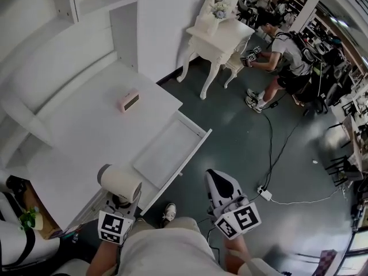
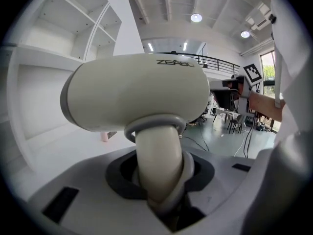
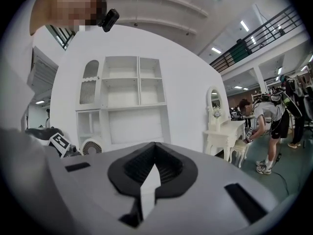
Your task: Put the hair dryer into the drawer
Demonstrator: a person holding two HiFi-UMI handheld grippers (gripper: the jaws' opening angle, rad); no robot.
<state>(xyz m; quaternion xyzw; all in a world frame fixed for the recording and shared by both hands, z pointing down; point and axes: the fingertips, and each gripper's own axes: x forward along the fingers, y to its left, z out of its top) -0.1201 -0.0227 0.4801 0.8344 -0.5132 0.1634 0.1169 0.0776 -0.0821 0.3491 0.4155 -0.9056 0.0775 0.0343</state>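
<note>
Left gripper [image 2: 159, 180] fingers pinch cream hair dryer [image 2: 142, 89] by handle, barrel above fingertips (near open drawer [image 1: 192, 132] corner). Right gripper [image 1: 217, 180] fingers pressed together, empty.

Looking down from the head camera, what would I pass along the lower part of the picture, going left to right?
Green plant → hair dryer → shoe → right gripper → white power strip on the floor.

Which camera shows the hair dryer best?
The left gripper view: the hair dryer fills it, handle clamped in the left tool. The head view shows it small from above; the right gripper view catches only its grilled end.
</note>
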